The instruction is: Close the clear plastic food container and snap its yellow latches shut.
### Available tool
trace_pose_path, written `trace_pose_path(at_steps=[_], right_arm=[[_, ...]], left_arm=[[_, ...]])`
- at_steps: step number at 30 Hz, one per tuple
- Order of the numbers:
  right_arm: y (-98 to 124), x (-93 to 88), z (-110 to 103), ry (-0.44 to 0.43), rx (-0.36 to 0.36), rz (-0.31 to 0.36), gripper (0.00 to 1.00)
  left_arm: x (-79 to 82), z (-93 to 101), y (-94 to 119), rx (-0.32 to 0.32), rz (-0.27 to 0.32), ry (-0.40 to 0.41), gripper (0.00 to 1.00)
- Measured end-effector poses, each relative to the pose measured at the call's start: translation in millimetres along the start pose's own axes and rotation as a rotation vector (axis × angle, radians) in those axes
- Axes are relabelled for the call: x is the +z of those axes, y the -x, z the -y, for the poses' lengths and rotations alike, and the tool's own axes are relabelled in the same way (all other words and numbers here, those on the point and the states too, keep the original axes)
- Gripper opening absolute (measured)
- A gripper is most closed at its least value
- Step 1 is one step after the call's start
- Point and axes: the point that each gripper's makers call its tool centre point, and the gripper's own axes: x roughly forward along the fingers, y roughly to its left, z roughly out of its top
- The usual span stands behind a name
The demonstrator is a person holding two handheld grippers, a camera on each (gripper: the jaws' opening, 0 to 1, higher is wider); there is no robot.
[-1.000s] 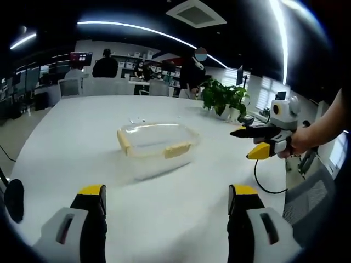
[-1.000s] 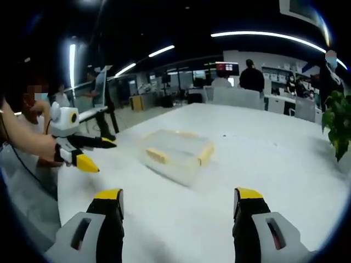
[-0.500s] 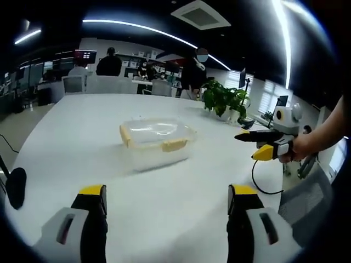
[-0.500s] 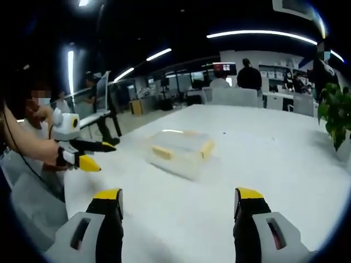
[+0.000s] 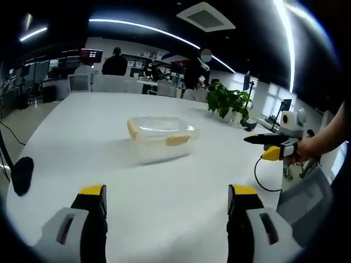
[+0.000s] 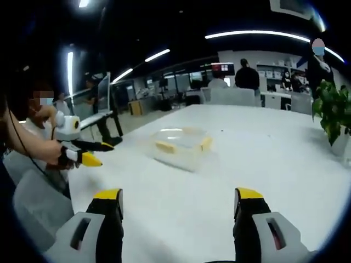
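Can't really tell if the lid on the container (image 5: 160,143) is fully seated or if the yellow latches (image 6: 165,147) are snapped, too small and hazy. The plant (image 6: 330,114) is cut off at the edge in the right gripper view.

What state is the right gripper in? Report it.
Open. The right gripper shows its two yellow-tipped jaws spread wide, nothing between them, well short of the clear container.

No legible text, label, brand, number or sign anywhere.
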Motion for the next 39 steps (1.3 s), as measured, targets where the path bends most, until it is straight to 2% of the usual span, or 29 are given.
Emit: trace_pose_path(at_steps=[3,10,20,25,33,39], right_arm=[[5,-1.9,0,-0.008,-0.007,0.008,0.82],[19,-8.0,-5,-0.026,-0.01,0.01,0.83],[42,-13.7,9,-0.057,-0.053,0.016,0.83],[48,-13.7,12,-0.064,-0.053,0.019,0.83],[60,-18.5,8,-0.062,-0.044,0.011,0.83],[81,-20.1,7,-0.066,-0.05,0.018,0.83]], left_arm=[[1.1,0.6,4,0.0,0.021,0.041,0.92],[-6.8,11.8,9,-0.015,0.013,0.04,0.9],[-17.9,21.9,20,-0.028,0.005,0.053,0.88],[-19.0,25.2,27,-0.025,0.009,0.059,0.88],[-27.0,34.8,33,-0.031,-0.001,0.069,0.87],[-32.0,41.0,34,-0.042,-0.008,0.071,0.86]])
